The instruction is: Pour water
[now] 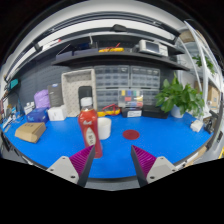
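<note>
— Where do we stand with the hand-held gripper (pixel 113 163)?

— We see its two fingers spread wide apart, each with a magenta pad (pixel 81 158) on the inner face. Nothing is between them; we are gripping nothing.

— And the thing we pour from?

— We take it to be the red bottle (pixel 89 130), upright on the blue bench (pixel 150 142). It stands just ahead of the left finger, beyond its tip rather than in the gap. Whether it touches that finger we cannot tell.

— Anything to pour into?

— We see a white cup (pixel 104 128) just beside the bottle, on its right and slightly farther back. A dark red round disc (pixel 131 134) lies flat on the bench farther right.

— What else is around us?

— A tan block (pixel 30 132) at the left of the bench, a purple container (pixel 42 99) behind it, a green leafy plant (pixel 180 97) at the far right, and shelving (pixel 125 88) with small drawers along the back.
</note>
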Motion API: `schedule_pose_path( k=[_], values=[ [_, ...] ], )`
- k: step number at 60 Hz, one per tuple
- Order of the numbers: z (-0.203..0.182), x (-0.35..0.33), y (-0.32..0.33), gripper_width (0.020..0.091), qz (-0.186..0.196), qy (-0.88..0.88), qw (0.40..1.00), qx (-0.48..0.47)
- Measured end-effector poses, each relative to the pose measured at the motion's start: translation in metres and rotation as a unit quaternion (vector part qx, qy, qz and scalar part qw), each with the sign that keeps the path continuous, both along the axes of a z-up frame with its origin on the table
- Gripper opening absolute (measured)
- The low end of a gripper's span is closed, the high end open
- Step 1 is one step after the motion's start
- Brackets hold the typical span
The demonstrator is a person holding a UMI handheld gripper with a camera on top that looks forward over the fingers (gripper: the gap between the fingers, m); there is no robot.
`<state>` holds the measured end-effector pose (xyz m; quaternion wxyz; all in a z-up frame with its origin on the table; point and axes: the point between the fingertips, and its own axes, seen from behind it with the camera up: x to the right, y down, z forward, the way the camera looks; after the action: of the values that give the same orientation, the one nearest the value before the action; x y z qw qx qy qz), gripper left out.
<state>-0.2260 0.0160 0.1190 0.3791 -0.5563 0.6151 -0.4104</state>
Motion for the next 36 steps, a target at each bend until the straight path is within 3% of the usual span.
schedule_pose_path(
  k=[12, 13, 32, 33, 34, 35, 36],
  values=[
    [-0.014, 0.031, 0.052, 0.0735, 0.058, -0.003, 0.998, 0.004],
    [-0.019, 0.034, 0.031, 0.0736, 0.085, -0.012, 0.996, 0.008],
    [-0.028, 0.115, 0.056, 0.0727, 0.114, -0.032, 0.993, 0.007],
    [-0.026, 0.121, 0.076, 0.0726, 0.089, -0.026, 0.996, 0.002],
    [-0.026, 0.124, 0.076, 0.072, 0.088, -0.026, 0.996, 0.002],
    [-0.031, 0.123, 0.056, 0.071, 0.112, -0.033, 0.993, 0.007],
    [-0.032, 0.126, 0.057, 0.0693, 0.112, -0.035, 0.993, 0.007]
  ],
)
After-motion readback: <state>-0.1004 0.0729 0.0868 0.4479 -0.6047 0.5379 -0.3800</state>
